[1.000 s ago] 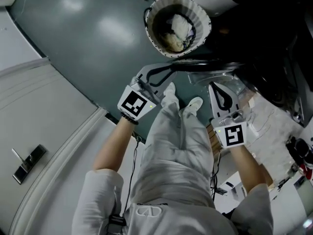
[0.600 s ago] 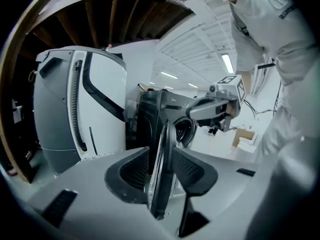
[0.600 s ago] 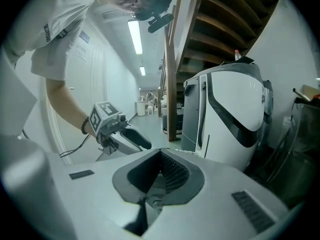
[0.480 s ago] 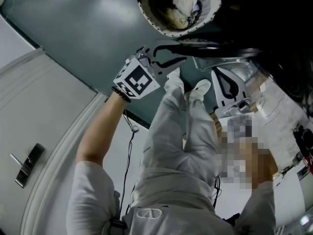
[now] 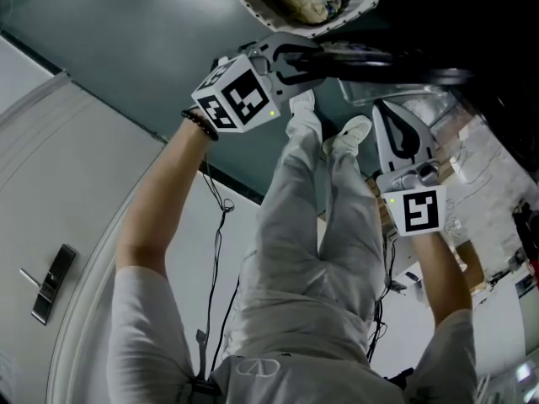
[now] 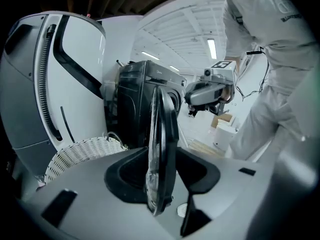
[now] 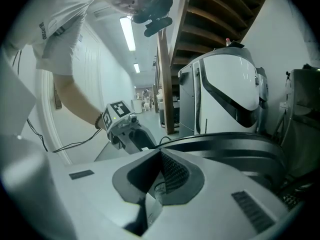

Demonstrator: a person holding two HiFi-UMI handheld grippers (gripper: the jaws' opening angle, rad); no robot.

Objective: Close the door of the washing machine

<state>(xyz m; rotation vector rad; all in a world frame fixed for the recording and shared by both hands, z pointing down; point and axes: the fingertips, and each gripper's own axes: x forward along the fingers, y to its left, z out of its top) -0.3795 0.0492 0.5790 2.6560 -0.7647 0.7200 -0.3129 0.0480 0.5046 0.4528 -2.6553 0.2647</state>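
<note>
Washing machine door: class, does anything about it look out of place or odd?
The washing machine door stands open, swung out edge-on from the machine. Its rim sits between the jaws of the left claw, which have just been opening. Nothing looks damaged or spilled.

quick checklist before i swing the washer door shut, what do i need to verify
1. Door between the jaws of the left gripper: ok, its edge stands between them.
2. Left grip on the door: not ok, the jaws have just been opening and the pads are off it.
3. Right gripper free: ok, shut and empty.
4. Washing machine opening clear of laundry: cannot tell from these views.
5. Basket out of the door's swing: cannot tell.
</note>
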